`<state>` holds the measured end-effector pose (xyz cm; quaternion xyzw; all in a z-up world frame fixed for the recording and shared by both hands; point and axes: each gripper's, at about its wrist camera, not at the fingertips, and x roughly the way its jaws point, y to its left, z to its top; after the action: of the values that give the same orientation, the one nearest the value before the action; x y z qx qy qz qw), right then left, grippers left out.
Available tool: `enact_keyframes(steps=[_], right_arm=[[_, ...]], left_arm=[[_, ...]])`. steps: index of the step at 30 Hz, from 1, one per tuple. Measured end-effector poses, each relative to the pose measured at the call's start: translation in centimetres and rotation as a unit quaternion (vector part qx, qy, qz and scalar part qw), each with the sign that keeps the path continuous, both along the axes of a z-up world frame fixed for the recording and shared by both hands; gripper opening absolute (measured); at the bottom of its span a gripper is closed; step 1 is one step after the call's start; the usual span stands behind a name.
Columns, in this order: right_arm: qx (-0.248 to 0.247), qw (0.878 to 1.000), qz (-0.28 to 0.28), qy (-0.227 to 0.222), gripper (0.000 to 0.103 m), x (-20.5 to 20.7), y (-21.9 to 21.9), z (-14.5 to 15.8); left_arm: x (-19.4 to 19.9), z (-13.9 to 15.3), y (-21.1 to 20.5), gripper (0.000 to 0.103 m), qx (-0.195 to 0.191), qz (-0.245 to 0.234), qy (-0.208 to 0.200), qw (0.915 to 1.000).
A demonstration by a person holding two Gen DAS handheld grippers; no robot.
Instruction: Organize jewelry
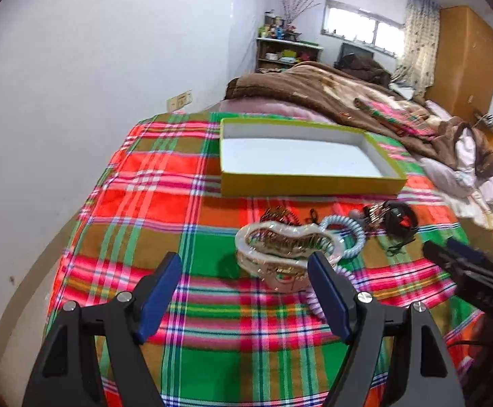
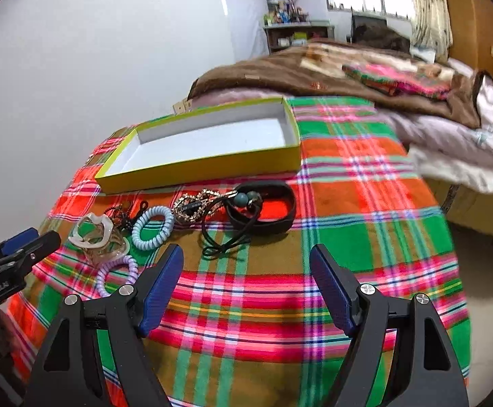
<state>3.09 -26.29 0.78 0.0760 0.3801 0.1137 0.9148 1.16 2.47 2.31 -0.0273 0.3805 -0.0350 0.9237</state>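
A yellow-green box point(image 1: 309, 183) point(image 2: 199, 169) with a white, empty inside lies on the plaid blanket. In front of it lies a pile of jewelry: a pearly hair claw point(image 1: 285, 249) point(image 2: 92, 234), a light-blue spiral band point(image 1: 355, 240) point(image 2: 151, 227), a purple spiral band point(image 2: 116, 274), a gold chain point(image 2: 195, 205), black elastic ties with beads point(image 2: 243, 200) and a black band point(image 1: 400, 220) point(image 2: 280, 224). My left gripper point(image 1: 244, 291) is open, just short of the hair claw. My right gripper point(image 2: 246, 285) is open and empty, in front of the black ties.
The plaid blanket point(image 1: 178, 203) covers the bed's near end beside a white wall at left. A brown blanket point(image 1: 314, 91) and bedding are heaped behind the box. A shelf, window and wooden wardrobe point(image 1: 463, 54) stand far back.
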Motion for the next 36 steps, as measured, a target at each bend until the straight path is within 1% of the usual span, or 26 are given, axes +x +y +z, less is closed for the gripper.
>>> enact_keyframes(steps=[2, 4, 5, 6, 7, 9, 12, 13, 15, 17, 19, 20, 22, 24, 26, 28, 32, 34, 36], right_arm=[[0.018, 1.0, 0.007, 0.005, 0.077, 0.4, 0.1, -0.2], [0.027, 1.0, 0.012, 0.008, 0.076, 0.8, 0.2, -0.5], [0.029, 0.999, 0.011, 0.013, 0.071, 1.1, 0.3, -0.7], [0.033, 0.999, 0.009, 0.017, 0.064, 1.4, 0.3, -0.8], [0.043, 0.999, 0.005, 0.022, 0.061, 1.9, 0.2, -1.0], [0.052, 0.998, -0.005, 0.033, 0.054, 2.7, 0.1, -1.3], [0.071, 0.996, -0.005, 0.047, 0.051, 3.7, 0.1, -1.8], [0.072, 0.996, -0.004, 0.046, 0.051, 3.8, 0.2, -1.8], [0.069, 0.997, -0.001, 0.045, 0.047, 4.0, 0.4, -1.7], [0.068, 0.996, -0.001, 0.049, 0.034, 4.2, 0.6, -1.9], [0.065, 0.996, -0.002, 0.054, 0.028, 4.4, 0.7, -2.1], [0.067, 0.996, -0.001, 0.055, 0.019, 4.5, 0.7, -2.1], [0.063, 0.996, -0.007, 0.058, 0.01, 4.7, 0.5, -2.3], [0.069, 0.996, -0.008, 0.054, 0.005, 4.7, 0.2, -2.3], [0.069, 0.997, -0.011, 0.045, 0.003, 4.5, 0.0, -2.1], [0.068, 0.997, -0.012, 0.031, 0.003, 4.2, -0.3, -1.5], [0.072, 0.997, -0.01, 0.005, 0.002, 3.6, -0.8, -0.1], [0.076, 0.997, -0.01, -0.007, 0.002, 3.3, -1.0, 0.5], [0.077, 0.997, -0.01, -0.018, 0.002, 3.1, -1.2, 1.2]], left_arm=[[0.3, 0.3, 0.0, 0.079, -0.004, -0.026, -0.002, 0.9997], [0.7, 0.1, -0.4, 0.079, 0.01, -0.06, 0.004, 0.9981], [0.9, 0.0, -0.6, 0.079, 0.012, -0.072, 0.01, 0.9973], [1.2, -0.2, -0.7, 0.079, 0.011, -0.087, 0.015, 0.996], [1.4, -0.4, -0.9, 0.079, 0.013, -0.093, 0.017, 0.9954], [1.6, -0.5, -1.3, 0.079, 0.035, -0.099, 0.014, 0.9944], [1.7, -0.6, -1.8, 0.079, 0.04, -0.117, 0.011, 0.9923], [1.8, -0.6, -1.9, 0.079, 0.043, -0.124, 0.009, 0.9913], [1.7, -0.5, -2.3, 0.079, 0.055, -0.13, 0.009, 0.9899], [1.7, -0.4, -2.6, 0.079, 0.059, -0.138, 0.006, 0.9886], [1.8, -0.4, -2.9, 0.079, 0.063, -0.145, 0.006, 0.9874], [1.9, -0.4, -3.0, 0.079, 0.066, -0.147, 0.005, 0.987], [2.2, -0.5, -3.3, 0.079, 0.074, -0.15, 0.008, 0.9859], [2.4, -0.5, -3.5, 0.079, 0.076, -0.152, 0.01, 0.9854], [2.5, -0.6, -3.5, 0.079, 0.077, -0.156, 0.01, 0.9847], [2.8, -0.8, -3.5, 0.074, 0.08, -0.154, 0.018, 0.9847], [2.9, -1.0, -3.9, 0.07, 0.088, -0.159, 0.021, 0.983], [3.1, -1.2, -4.2, 0.064, 0.09, -0.164, 0.025, 0.982], [3.3, -1.3, -4.3, 0.063, 0.084, -0.169, 0.03, 0.9816]])
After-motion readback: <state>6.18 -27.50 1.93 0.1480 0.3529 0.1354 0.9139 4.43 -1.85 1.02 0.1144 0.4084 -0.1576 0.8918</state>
